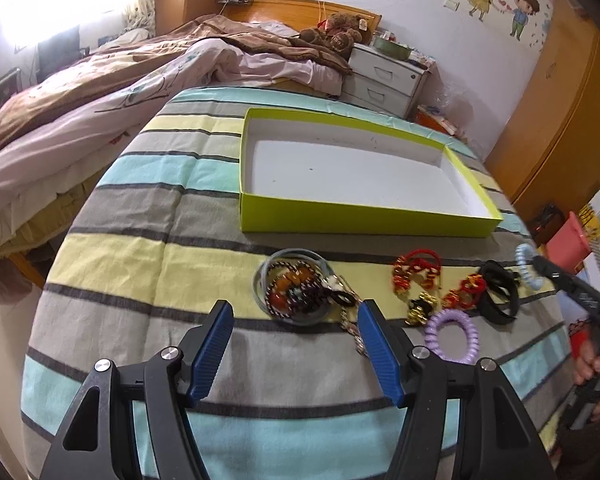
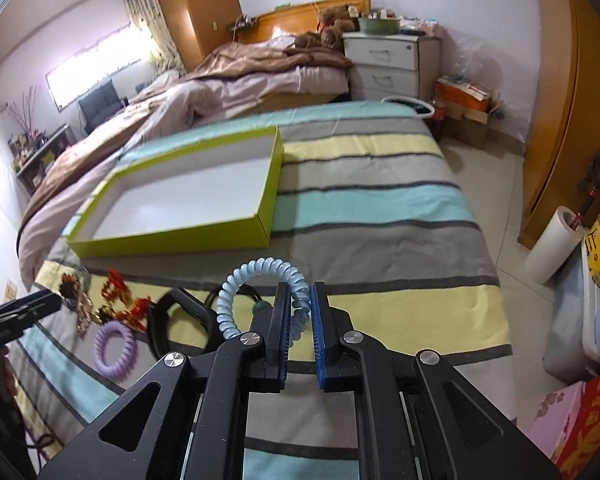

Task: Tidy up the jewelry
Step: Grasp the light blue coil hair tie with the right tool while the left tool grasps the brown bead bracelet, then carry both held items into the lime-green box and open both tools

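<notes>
A: Two blue pads of the left gripper (image 1: 296, 316) stand wide apart over the striped cloth (image 1: 140, 248), gripping nothing. The bead pile (image 1: 294, 290) lies just past them, the purple coil (image 1: 452, 335) to the right, the box (image 1: 364, 220) further on.

B: And the right view?

A: The right gripper (image 2: 300, 300) is pinched on the blue coil (image 2: 260, 272), lifted off the cloth (red charms (image 2: 118, 294) lie to its left). The box (image 2: 172, 236) sits ahead-left, well apart.
</notes>
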The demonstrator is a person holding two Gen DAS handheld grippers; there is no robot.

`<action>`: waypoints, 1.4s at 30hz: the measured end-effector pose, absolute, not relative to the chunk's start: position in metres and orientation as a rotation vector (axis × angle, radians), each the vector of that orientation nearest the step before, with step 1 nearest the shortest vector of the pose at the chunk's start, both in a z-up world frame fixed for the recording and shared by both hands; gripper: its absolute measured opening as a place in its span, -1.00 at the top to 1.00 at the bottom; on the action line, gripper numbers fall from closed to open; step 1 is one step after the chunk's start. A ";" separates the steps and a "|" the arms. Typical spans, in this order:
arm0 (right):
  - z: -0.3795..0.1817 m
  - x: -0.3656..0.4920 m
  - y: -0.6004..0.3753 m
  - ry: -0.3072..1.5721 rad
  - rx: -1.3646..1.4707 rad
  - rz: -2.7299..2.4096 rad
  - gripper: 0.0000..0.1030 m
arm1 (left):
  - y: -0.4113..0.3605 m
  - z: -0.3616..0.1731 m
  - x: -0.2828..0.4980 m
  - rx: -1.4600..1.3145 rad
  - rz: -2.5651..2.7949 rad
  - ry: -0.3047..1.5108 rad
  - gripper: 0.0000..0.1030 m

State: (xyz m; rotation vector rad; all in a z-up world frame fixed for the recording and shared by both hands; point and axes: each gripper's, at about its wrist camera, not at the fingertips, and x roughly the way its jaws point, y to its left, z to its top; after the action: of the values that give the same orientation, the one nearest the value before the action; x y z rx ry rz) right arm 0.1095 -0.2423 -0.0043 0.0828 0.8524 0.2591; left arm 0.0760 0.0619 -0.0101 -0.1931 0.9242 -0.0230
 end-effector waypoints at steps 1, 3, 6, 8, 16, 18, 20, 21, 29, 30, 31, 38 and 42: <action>-0.001 0.108 -0.242 0.841 0.087 0.257 0.80 | 0.061 -0.010 0.078 -0.179 -0.017 0.921 -0.25; 0.003 0.105 -0.242 0.828 0.092 0.260 0.80 | 0.059 -0.009 0.081 -0.161 -0.015 0.912 -0.21; 0.005 0.104 -0.240 0.827 0.101 0.266 0.80 | 0.055 -0.008 0.085 -0.133 -0.011 0.895 -0.07; 0.003 0.105 -0.239 0.832 0.105 0.270 0.80 | 0.052 -0.009 0.089 -0.103 -0.010 0.893 -0.05; 0.001 0.103 -0.235 0.832 0.118 0.277 0.80 | 0.046 -0.019 0.100 -0.083 -0.021 0.935 0.20; 0.000 0.102 -0.233 0.832 0.119 0.275 0.80 | 0.047 -0.020 0.100 -0.088 -0.012 0.933 0.24; 0.001 0.101 -0.233 0.827 0.118 0.277 0.80 | 0.047 -0.018 0.099 -0.093 -0.014 0.923 0.32; 0.001 0.101 -0.233 0.826 0.117 0.277 0.80 | 0.047 -0.017 0.098 -0.093 -0.012 0.921 0.36; 0.000 0.099 -0.236 0.826 0.126 0.272 0.80 | 0.050 -0.016 0.095 -0.101 -0.011 0.914 0.59; 0.001 0.099 -0.236 0.825 0.127 0.272 0.80 | 0.050 -0.015 0.094 -0.103 -0.014 0.910 0.59; 0.001 0.098 -0.237 0.824 0.128 0.271 0.80 | 0.050 -0.014 0.092 -0.106 -0.016 0.904 0.59; 0.006 0.094 -0.237 0.810 0.139 0.273 0.80 | 0.050 -0.002 0.082 -0.119 -0.039 0.873 0.59; 0.012 0.091 -0.236 0.793 0.139 0.280 0.80 | 0.052 0.010 0.077 -0.138 -0.049 0.845 0.59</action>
State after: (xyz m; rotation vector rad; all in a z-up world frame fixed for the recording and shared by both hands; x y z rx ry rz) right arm 0.0909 -0.2355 0.0119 0.1389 0.7930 0.2803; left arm 0.0772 0.0518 0.0096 -0.1384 0.8455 -0.0491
